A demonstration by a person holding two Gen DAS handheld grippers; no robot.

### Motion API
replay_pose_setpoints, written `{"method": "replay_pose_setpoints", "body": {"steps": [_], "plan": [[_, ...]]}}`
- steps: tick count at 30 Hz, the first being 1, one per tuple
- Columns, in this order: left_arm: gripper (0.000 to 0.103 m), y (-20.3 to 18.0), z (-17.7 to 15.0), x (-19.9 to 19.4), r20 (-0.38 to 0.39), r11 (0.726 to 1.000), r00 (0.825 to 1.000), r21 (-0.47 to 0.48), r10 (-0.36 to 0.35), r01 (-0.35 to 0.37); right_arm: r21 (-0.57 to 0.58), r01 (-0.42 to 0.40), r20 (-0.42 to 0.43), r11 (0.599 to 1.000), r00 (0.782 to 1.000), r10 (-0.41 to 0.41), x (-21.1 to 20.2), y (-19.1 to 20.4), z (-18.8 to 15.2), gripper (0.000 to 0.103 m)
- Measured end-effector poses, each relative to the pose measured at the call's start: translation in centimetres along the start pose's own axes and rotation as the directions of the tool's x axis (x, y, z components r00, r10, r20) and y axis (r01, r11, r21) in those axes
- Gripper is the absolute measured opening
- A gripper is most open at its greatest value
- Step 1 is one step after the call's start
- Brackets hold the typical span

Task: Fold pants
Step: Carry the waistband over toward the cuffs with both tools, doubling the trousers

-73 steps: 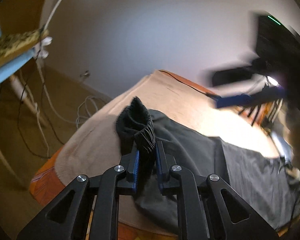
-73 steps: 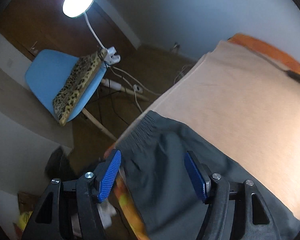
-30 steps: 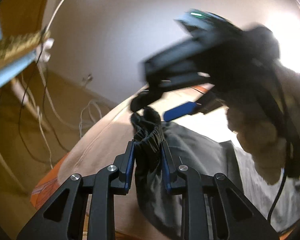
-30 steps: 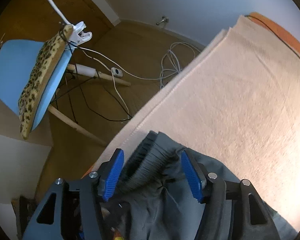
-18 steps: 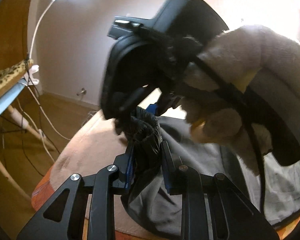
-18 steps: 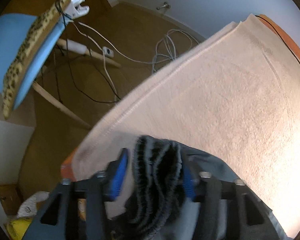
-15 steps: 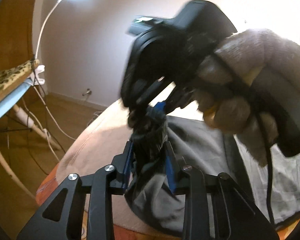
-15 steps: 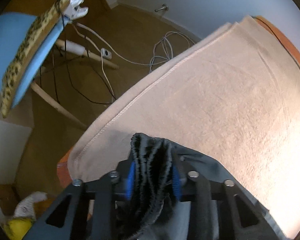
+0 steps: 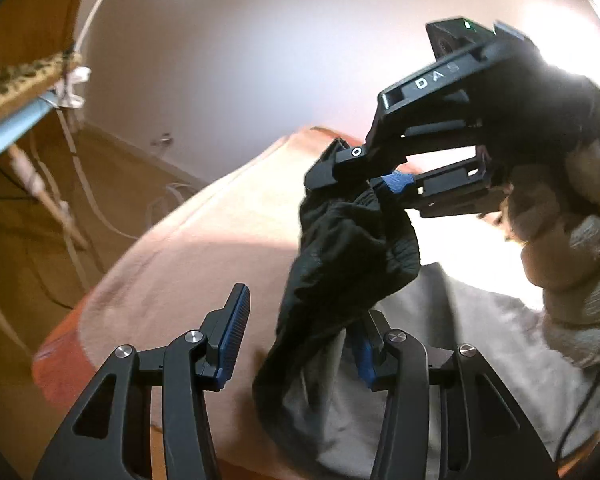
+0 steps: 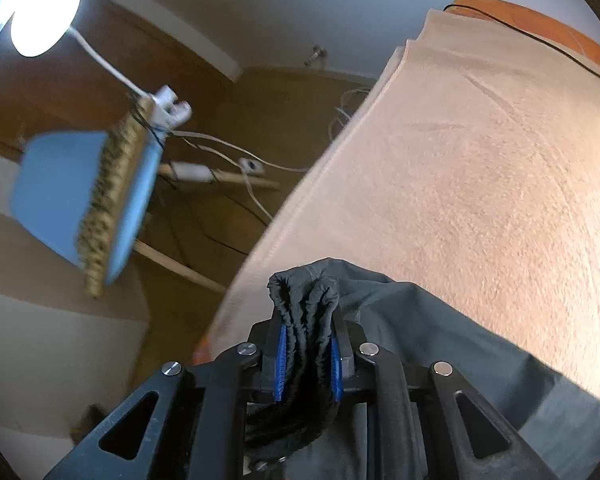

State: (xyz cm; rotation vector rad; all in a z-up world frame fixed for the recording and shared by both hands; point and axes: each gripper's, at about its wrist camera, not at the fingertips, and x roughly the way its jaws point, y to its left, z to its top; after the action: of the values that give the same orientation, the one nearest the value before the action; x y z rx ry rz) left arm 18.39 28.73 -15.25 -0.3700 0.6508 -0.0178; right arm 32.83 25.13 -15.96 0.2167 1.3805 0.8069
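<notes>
Dark grey pants [image 9: 352,264] lie on a beige towel [image 9: 204,248] with the bunched elastic waistband lifted off it. In the left wrist view my right gripper [image 9: 370,184], held by a gloved hand [image 9: 560,248], pinches the top of that bunch. Its jaws are closing on the waistband [image 10: 304,300], which fills the gap between the blue pads of the right gripper [image 10: 306,356]. My left gripper [image 9: 298,344] sits below the bunch and its jaws are opening. The cloth hangs between them against the right-hand pad, clear of the left-hand one.
The towel [image 10: 480,160] covers an orange surface [image 9: 56,364] whose edge drops to a wooden floor. A blue chair [image 10: 60,192] with a leopard-print cushion, a lit clip lamp [image 10: 44,12] and white cables [image 10: 228,152] stand beyond. A black cable [image 10: 540,44] crosses the towel's far end.
My right gripper came over the bunched waistband, closed on it and drew it up and to the right. My left jaws, earlier clamped on that bunch, have spread apart.
</notes>
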Motion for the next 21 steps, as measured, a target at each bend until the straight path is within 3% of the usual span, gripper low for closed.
{"method": "replay_pose_setpoints", "body": {"steps": [1, 2, 5, 12, 17, 21], "plan": [[0.04, -0.1, 0.4, -0.3, 0.012, 1.0, 1.0, -0.001, -0.015, 0.015, 0.001, -0.007, 0.01, 1.0, 1.0, 0.007, -0.3, 0.2, 0.0, 0.016], [0.023, -0.4, 0.7, -0.6, 0.021, 0.999, 0.999, 0.002, -0.033, 0.033, -0.002, -0.014, 0.022, 1.0, 1.0, 0.014, -0.9, 0.3, 0.0, 0.015], [0.011, -1.0, 2.4, -1.9, 0.056, 0.999, 0.998, 0.01, -0.042, 0.042, -0.009, -0.033, 0.059, 0.999, 0.998, 0.034, -2.6, 1.3, 0.2, 0.015], [0.008, -3.0, 6.7, -7.6, 0.189, 0.996, 0.982, 0.094, -0.015, -0.003, -0.053, -0.107, 0.15, 0.993, 0.982, 0.114, -7.3, 5.4, 1.3, 0.014], [0.007, -4.9, 5.4, -8.2, 0.144, 0.984, 0.989, 0.177, -0.013, -0.013, -0.089, -0.103, 0.162, 0.991, 0.98, 0.116, -9.1, 6.4, 0.4, 0.014], [0.007, -7.5, 3.4, -8.3, 0.097, 0.975, 0.994, 0.22, -0.047, 0.025, -0.066, -0.094, 0.155, 0.993, 0.983, 0.103, -9.4, 5.3, -1.1, 0.014]]}}
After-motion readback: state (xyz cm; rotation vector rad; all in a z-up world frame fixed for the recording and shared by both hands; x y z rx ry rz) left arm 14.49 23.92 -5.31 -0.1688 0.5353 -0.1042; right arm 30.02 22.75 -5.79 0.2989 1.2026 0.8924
